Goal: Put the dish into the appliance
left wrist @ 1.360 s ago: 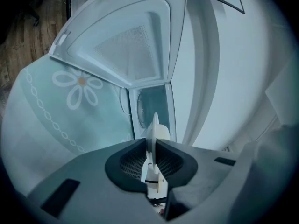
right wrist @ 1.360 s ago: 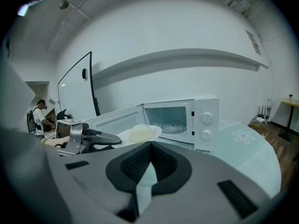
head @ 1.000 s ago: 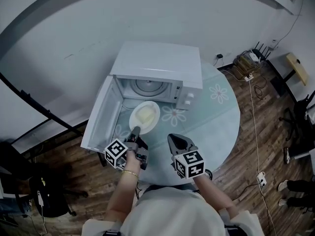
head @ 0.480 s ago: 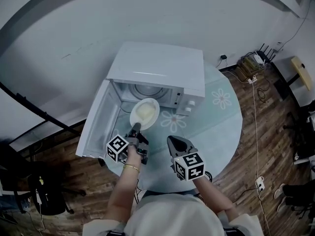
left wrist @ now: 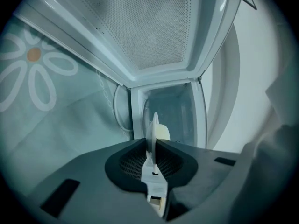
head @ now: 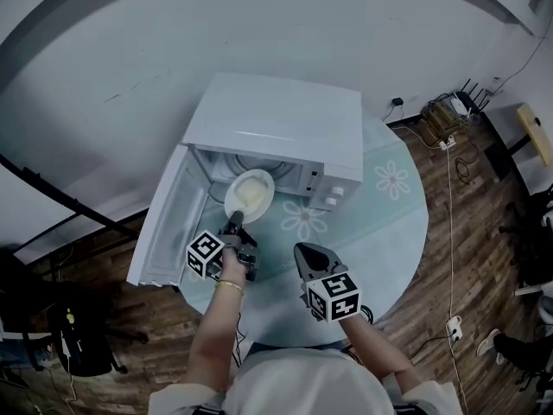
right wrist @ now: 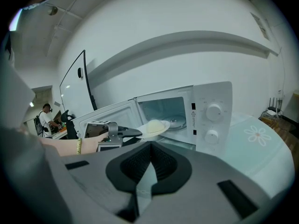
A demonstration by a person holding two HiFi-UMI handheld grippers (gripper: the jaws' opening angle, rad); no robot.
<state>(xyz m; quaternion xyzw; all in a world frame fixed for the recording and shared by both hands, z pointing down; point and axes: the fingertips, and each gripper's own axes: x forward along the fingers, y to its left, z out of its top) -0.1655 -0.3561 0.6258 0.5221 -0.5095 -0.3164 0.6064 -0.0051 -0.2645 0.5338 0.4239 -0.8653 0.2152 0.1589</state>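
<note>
We log the left gripper (head: 235, 229) clamped on the dish (head: 249, 193) by its near rim, mid-frame at the microwave (head: 276, 124) mouth between the open door (head: 164, 219) and the dial panel (head: 333, 184), long axis pointing inward; right gripper (head: 304, 253) closed, empty.

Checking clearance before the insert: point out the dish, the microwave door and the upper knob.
dish (head: 269, 184), head view, right rim.
microwave door (head: 166, 227), head view, inner panel.
upper knob (right wrist: 214, 111), right gripper view, its face.
</note>
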